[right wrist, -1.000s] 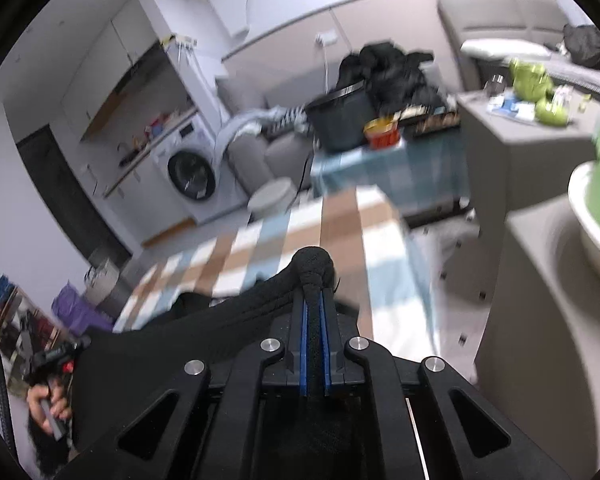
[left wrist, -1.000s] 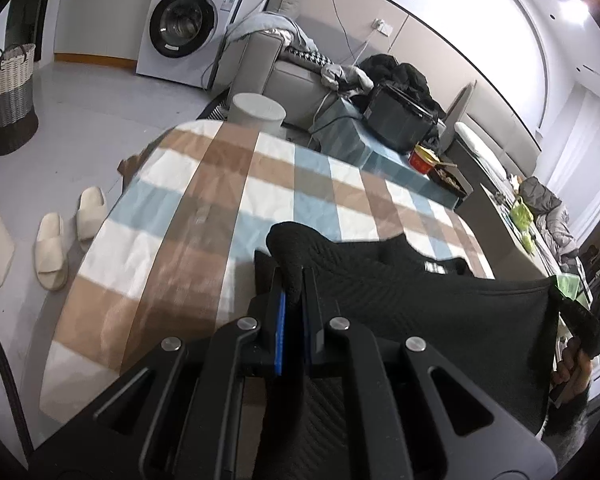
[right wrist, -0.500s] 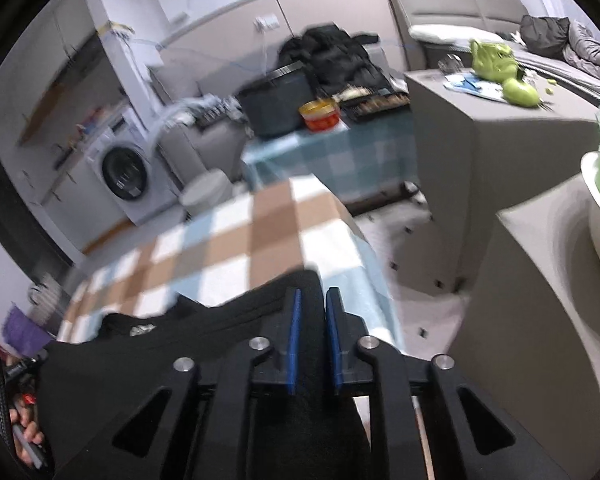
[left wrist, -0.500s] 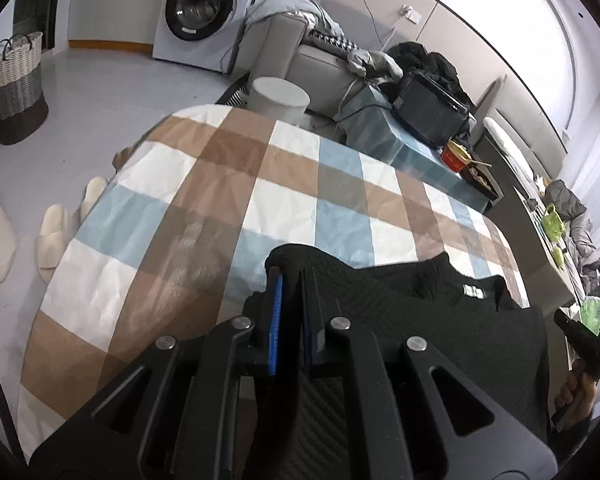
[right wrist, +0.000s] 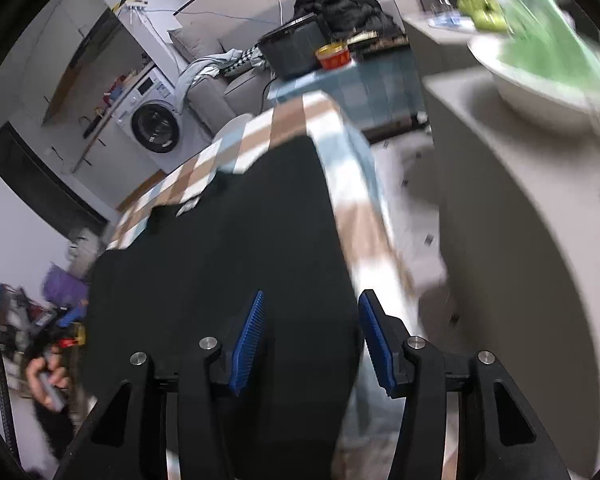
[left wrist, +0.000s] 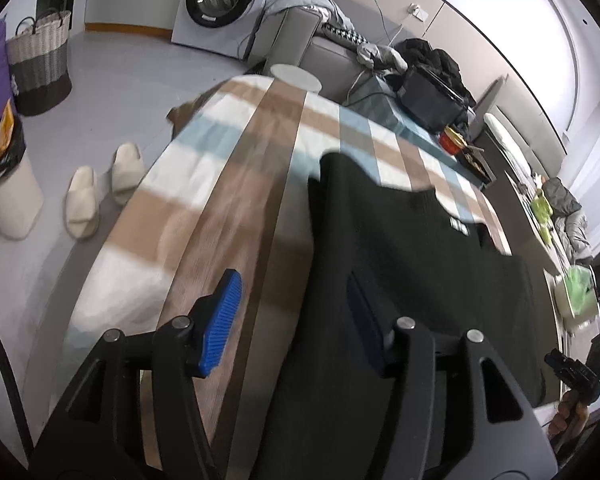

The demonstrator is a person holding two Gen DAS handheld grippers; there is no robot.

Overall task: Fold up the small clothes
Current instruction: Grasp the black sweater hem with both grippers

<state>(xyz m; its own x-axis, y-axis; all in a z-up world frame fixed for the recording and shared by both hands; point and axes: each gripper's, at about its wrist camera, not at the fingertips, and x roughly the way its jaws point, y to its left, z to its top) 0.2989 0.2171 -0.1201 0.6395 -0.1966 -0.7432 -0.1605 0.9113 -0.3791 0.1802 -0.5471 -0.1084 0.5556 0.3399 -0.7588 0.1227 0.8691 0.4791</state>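
I am two hand-held grippers over a table (left wrist: 228, 200) covered in a brown, blue and white checked cloth. A black knitted garment (left wrist: 412, 264) lies spread on it, filling the centre and right of the left wrist view and the centre of the right wrist view.

My left gripper (left wrist: 296, 320) has its jaws opening; the garment's left edge lies between the blue pads, unpressed. My right gripper (right wrist: 312, 336) has its jaws opening too, the garment's right edge between the pads, let go (both views are blurred).

I judge the step in hand is laying the garment flat for the first fold. To do it well, I should release fully, draw clear without dragging fabric, then regrip both edges level so the fold lands square.
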